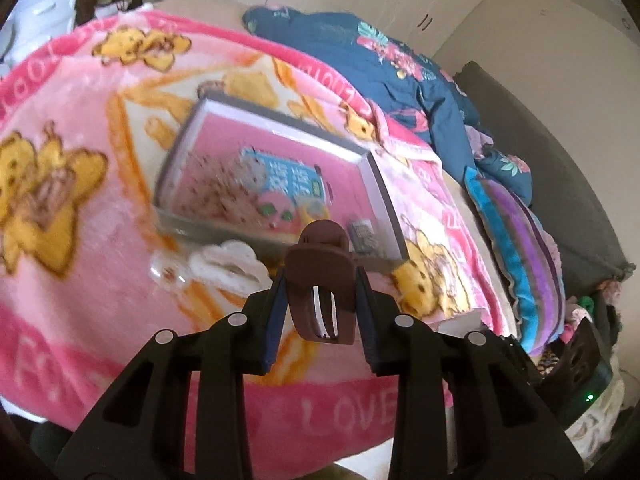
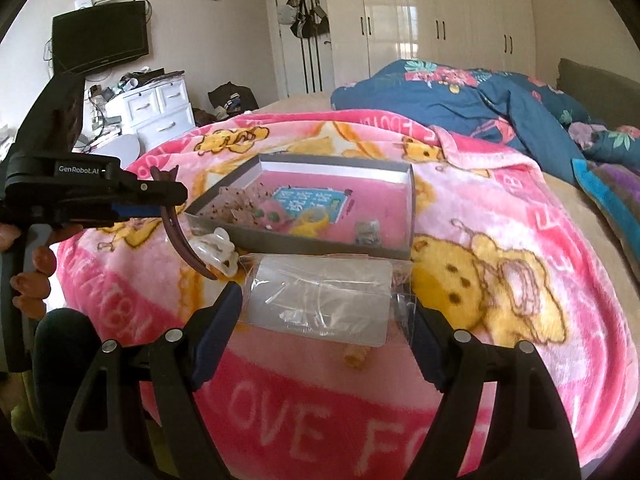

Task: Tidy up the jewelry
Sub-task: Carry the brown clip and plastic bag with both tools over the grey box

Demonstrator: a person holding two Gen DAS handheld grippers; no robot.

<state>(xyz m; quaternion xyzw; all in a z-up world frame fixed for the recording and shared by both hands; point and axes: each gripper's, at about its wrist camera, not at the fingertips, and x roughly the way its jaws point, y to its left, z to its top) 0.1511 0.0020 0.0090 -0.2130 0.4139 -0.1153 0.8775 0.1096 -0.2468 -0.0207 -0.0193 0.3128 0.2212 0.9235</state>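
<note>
left claw [image 1: 320, 300]: narrowed onto a brown hair claw clip [image 1: 322, 292], blue pads pressing its two sides, clip raised above the bed.
same clip, right-wrist view: hangs curved from the left claw [image 2: 168, 204], clear of the blanket, just left of the box.
right claw [image 2: 320, 304]: wide, spanning a clear plastic zip bag [image 2: 320, 296]; pads seem to touch the bag's edges, real grip uncertain.
gift box [image 1: 380, 184]: shallow, grey-walled, pink printed floor, open on the pink cartoon blanket [image 1: 72, 240]; likely the place to sort into.
inside the box: a small metallic piece [image 1: 362, 236] near the right wall, loose beads or a chain at the left, too blurred to name.
white hair clip [image 1: 228, 264]: on the blanket, just beside the box's near wall, under the brown clip's path.
risk, slip: smooth curved clip held by its sides only; a tilt or jolt could twist it out onto the blanket.
risk, snag: teeth could catch the plush or knock the white clip if carried low.
risk, box: soft bedding under it; a bump on the near wall could tip it and scatter the small pieces.
risk, bag: thin slippery film could sag and drop from wide jaws.
</note>
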